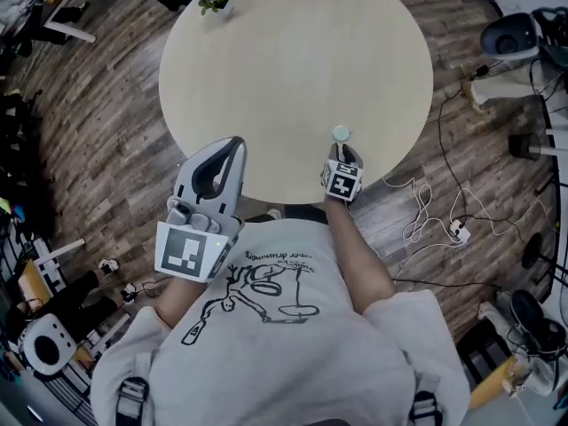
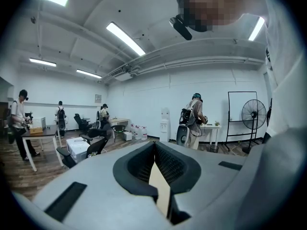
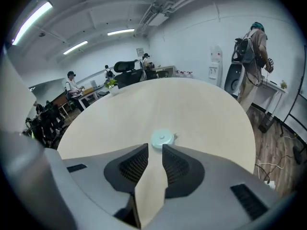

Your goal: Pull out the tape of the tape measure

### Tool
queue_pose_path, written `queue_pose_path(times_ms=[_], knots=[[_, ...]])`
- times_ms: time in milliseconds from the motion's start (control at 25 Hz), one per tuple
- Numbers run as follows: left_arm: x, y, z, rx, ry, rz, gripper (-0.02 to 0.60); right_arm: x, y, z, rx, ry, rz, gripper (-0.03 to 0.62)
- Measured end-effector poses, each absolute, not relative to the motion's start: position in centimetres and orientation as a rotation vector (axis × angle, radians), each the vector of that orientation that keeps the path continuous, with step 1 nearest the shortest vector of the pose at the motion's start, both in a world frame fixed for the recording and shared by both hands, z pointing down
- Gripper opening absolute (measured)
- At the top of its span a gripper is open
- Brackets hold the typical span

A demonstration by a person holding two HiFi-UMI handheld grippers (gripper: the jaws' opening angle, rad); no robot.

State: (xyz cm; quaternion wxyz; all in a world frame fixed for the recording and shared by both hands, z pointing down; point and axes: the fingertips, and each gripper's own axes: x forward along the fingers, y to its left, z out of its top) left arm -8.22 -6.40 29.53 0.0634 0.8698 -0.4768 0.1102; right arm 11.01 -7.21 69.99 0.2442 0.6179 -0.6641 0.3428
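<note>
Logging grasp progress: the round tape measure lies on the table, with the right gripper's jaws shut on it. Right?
No. The tape measure lies on the table, but the right gripper is not shut on it: the right gripper view shows its jaws apart, the tape measure just beyond their tips.

Open-plan office or lab: strip lights (image 2: 125, 38), desks (image 2: 39, 132), office chairs (image 2: 96, 145), water cooler (image 2: 164, 126), fan (image 2: 253, 114), loose cables (image 1: 424, 213) on wood floor (image 1: 98, 105).

left gripper (image 1: 236, 142): fingers (image 2: 136, 166) closed, empty, near level | right gripper (image 1: 344, 149): fingers slightly apart, empty, tilted down
</note>
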Motion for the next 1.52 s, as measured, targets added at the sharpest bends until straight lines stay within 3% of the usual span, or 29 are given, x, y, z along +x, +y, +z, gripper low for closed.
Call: queue_pose_path(times_ms=[720,1360,1520], knots=[[-6.8,-7.3,29.8,2.613,-1.484,0.316,0.021,12.1,-9.8,72.8,1.563,-1.822,0.911,0.258],[-8.8,-10.0,30.5,2.57,-1.523,0.292,0.021,11.2,-11.4,72.8,1.507,-1.781,0.781,0.258],[-9.0,-10.2,30.7,2.565,-1.525,0.287,0.021,11.3,-11.6,72.9,1.485,-1.804,0.773,0.222]])
